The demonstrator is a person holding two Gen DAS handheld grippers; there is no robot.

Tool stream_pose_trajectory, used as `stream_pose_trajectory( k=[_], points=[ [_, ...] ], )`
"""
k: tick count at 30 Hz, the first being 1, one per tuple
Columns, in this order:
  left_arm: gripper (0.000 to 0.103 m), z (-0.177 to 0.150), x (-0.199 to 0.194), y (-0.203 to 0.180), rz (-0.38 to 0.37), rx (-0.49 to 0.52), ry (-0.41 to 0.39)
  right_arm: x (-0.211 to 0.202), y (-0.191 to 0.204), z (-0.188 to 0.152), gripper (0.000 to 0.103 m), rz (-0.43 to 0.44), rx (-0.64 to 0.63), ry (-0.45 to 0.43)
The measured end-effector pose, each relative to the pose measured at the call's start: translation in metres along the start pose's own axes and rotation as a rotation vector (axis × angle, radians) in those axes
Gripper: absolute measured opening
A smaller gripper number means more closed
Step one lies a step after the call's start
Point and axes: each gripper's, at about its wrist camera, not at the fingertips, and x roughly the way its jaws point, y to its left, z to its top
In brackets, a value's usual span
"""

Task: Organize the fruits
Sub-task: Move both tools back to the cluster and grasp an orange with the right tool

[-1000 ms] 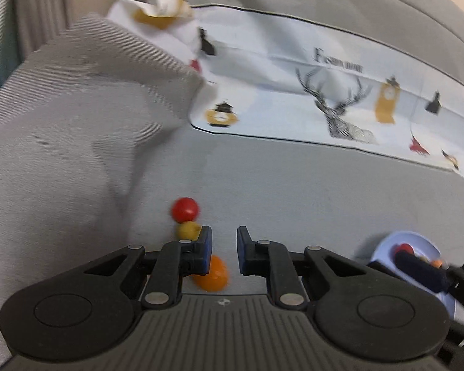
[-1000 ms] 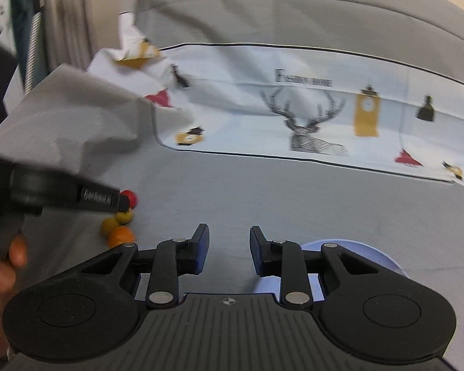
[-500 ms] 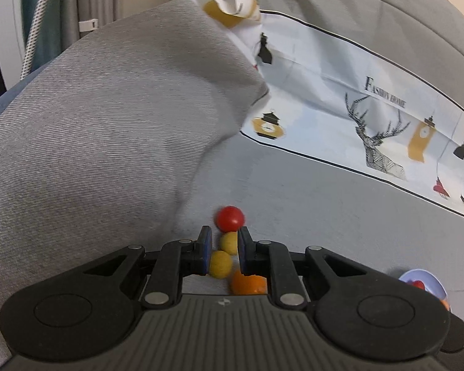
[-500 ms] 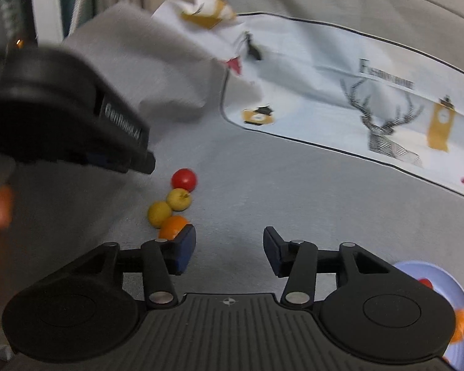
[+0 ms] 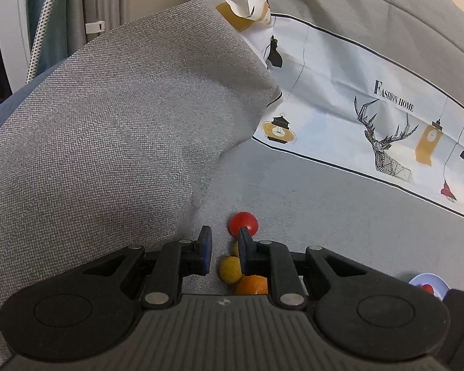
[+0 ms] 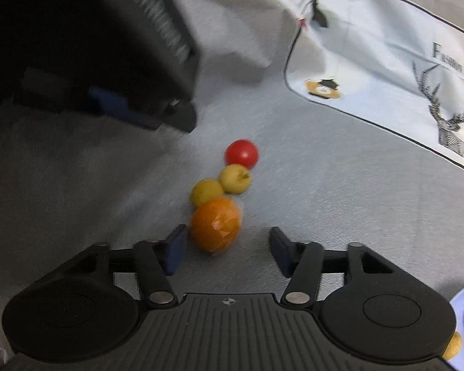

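Soft, even indoor light, no glare; faint shadows under the grey fabric cushion (image 5: pixel 114 130). Left wrist view sharp. Right wrist view motion-blurred: black left gripper (image 6: pixel 86 40) at far left smeared, round orange fruit (image 6: pixel 216 224) soft-edged. Fisheye bends the patterned white cloth (image 5: pixel 365 114) at the edges.

Left wrist view: orange fruit (image 5: pixel 252 284) mostly hidden behind the left claw (image 5: pixel 224 255) body. One yellow fruit (image 5: pixel 235 248) only a sliver behind the right finger. Plate (image 5: pixel 429 284) half hidden by a dark object.

Right wrist view: plate (image 6: pixel 462 301) cut by the frame edge, contents blurred. The left claw (image 6: pixel 145 114) is a dark blur; its opening cannot be read here.
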Motion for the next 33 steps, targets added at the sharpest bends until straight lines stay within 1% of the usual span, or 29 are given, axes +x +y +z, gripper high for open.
stream_pose_trajectory(
  k=[2,8,11,13,14,15,17,20,22,23,25,26,27,28,30,31,32,33],
  points=[
    [0.02,-0.001,0.0,0.0,0.002,0.003,0.002,-0.001,0.001,-0.001,0.035,0.003,-0.009,-0.006],
    [0.02,-0.001,0.002,-0.001,-0.003,0.005,0.012,-0.019,-0.009,-0.005,0.033,-0.014,0.017,-0.038],
    [0.02,-0.002,0.004,0.0,-0.012,0.004,0.026,-0.036,-0.022,-0.009,0.032,-0.037,0.061,-0.037],
    [0.019,-0.002,0.003,0.004,-0.032,-0.007,0.028,-0.052,-0.03,-0.015,0.029,-0.054,0.082,-0.045],
    [0.019,-0.001,0.003,0.005,-0.043,-0.01,0.031,-0.059,-0.034,-0.019,0.011,-0.06,0.092,-0.049],
    [0.02,-0.001,0.003,0.007,-0.059,-0.013,0.034,-0.067,-0.038,-0.024,0.004,-0.067,0.103,-0.044],
    [0.02,-0.002,0.003,0.011,-0.089,-0.02,0.044,-0.079,-0.045,-0.032,0.004,-0.089,0.118,-0.037],
    [0.02,-0.002,0.001,0.015,-0.112,-0.033,0.042,-0.094,-0.052,-0.054,0.004,-0.083,0.152,-0.062],
    [0.02,-0.002,0.0,0.016,-0.117,-0.038,0.04,-0.095,-0.053,-0.066,0.006,-0.088,0.159,-0.027],
    [0.02,-0.002,0.0,0.016,-0.116,-0.036,0.039,-0.097,-0.052,-0.068,0.006,-0.089,0.154,-0.053],
    [0.02,-0.003,0.0,0.014,-0.109,-0.023,0.047,-0.096,-0.052,-0.071,0.016,-0.072,0.161,-0.089],
    [0.023,-0.005,0.003,0.012,-0.113,-0.01,0.06,-0.093,-0.052,-0.072,0.027,-0.057,0.167,-0.088],
    [0.024,-0.007,0.006,0.01,-0.119,0.004,0.076,-0.09,-0.05,-0.073,0.032,-0.041,0.165,-0.089],
    [0.026,-0.009,0.009,0.008,-0.123,0.018,0.092,-0.088,-0.046,-0.073,0.032,-0.023,0.151,-0.097],
    [0.027,-0.013,0.017,0.002,-0.119,0.062,0.132,-0.08,-0.036,-0.07,0.038,0.023,0.106,-0.1],
    [0.027,-0.015,0.02,-0.001,-0.114,0.081,0.143,-0.079,-0.029,-0.069,0.04,0.048,0.082,-0.098],
    [0.027,-0.016,0.024,-0.003,-0.108,0.093,0.152,-0.078,-0.021,-0.069,0.042,0.067,0.052,-0.096],
    [0.027,-0.017,0.027,-0.004,-0.102,0.098,0.16,-0.075,-0.014,-0.07,0.049,0.066,0.016,-0.091]
  ],
)
